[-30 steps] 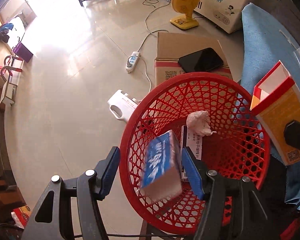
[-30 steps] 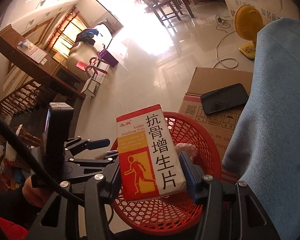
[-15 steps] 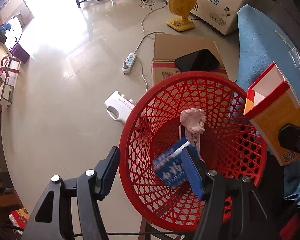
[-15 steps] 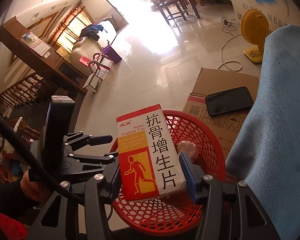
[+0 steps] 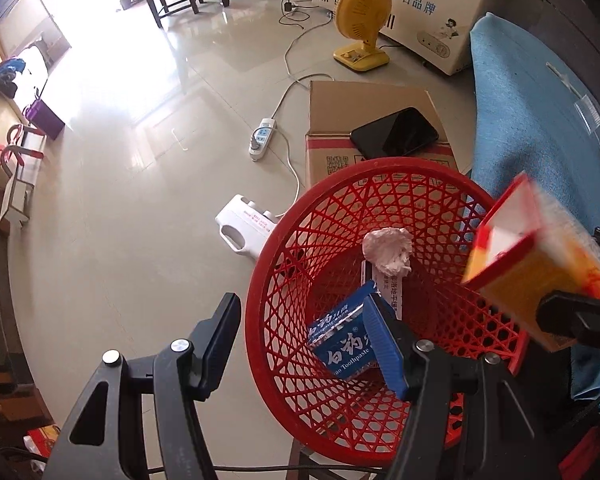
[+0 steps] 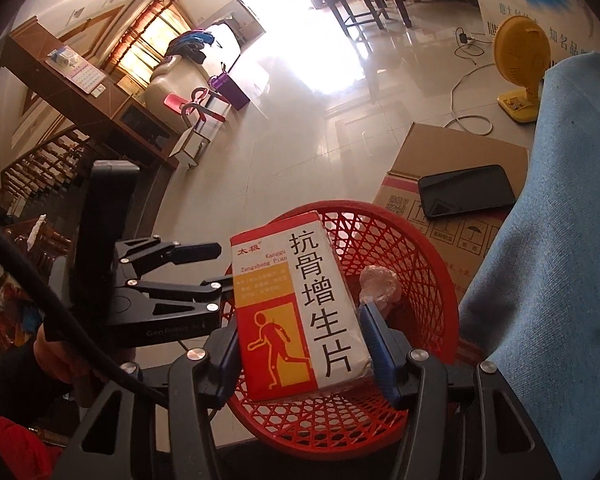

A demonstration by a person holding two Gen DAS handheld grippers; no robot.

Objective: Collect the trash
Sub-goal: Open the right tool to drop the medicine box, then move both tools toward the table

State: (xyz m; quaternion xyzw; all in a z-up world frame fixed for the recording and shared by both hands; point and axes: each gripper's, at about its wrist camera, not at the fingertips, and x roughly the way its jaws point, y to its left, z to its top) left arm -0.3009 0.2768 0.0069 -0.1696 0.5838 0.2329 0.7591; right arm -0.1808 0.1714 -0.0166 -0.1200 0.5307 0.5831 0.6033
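A red mesh basket [image 5: 260,264] [image 6: 432,248] holds a crumpled tissue wad [image 5: 388,250] [image 6: 376,280], a blue toothpaste box [image 5: 340,344] and a white packet [image 5: 392,288] under them. My left gripper [image 5: 300,312] [image 6: 220,266] hangs open over the basket's near rim with nothing between its fingers. My right gripper [image 6: 300,328] holds a red, yellow and white medicine box [image 6: 300,312] [image 5: 536,264] upright above the basket's right side. Its jaws are opening, and the pads still touch the box's sides.
Behind the basket stands a cardboard box [image 5: 360,108] with a black phone [image 5: 394,134] on it. A power strip [image 5: 262,138], a white device [image 5: 244,226] and a yellow fan [image 5: 364,20] are on the tiled floor. Blue cloth [image 5: 532,120] lies on the right.
The blue toothpaste box dropped from between my left gripper's fingers and now lies at the basket's bottom. The medicine box has stayed between the right fingers, now blurred in the left wrist view.
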